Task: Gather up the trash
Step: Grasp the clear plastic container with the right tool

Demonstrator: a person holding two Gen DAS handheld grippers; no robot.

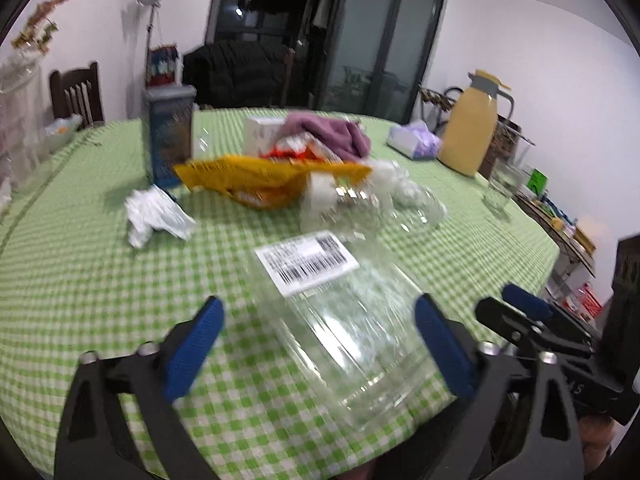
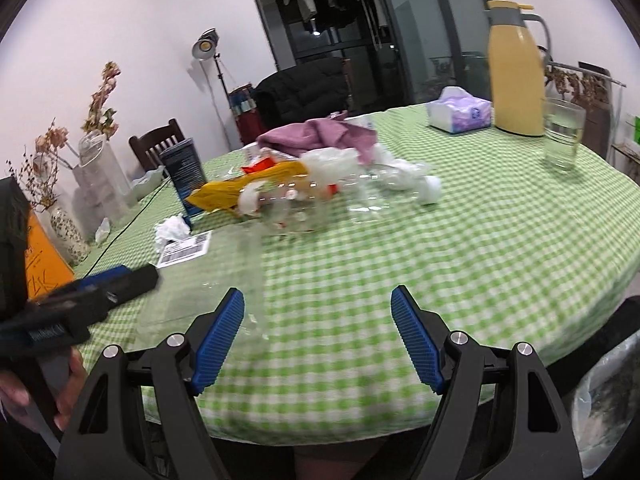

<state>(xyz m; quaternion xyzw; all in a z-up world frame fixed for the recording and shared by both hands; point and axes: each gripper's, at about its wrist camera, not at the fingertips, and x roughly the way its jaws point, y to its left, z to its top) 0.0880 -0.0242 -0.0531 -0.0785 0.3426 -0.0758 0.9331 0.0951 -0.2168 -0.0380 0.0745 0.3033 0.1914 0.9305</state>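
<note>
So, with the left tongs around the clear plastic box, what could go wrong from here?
1. The clear plastic box lies between the open left tongs; thin and slippery-looking, it may buckle or slip out when squeezed.
2. The right tongs are open and empty close beside it, so the two tools could bump.
3. A glass of water stands near the table edge; a wide sweep might knock it.

I hold my left gripper [image 1: 316, 344] angled down with its blue pads spread wide and touching nothing, my right gripper [image 2: 318, 340] just beside it, jaws likewise apart, and my left hand [image 2: 60, 392] wrapped round its handle.
</note>
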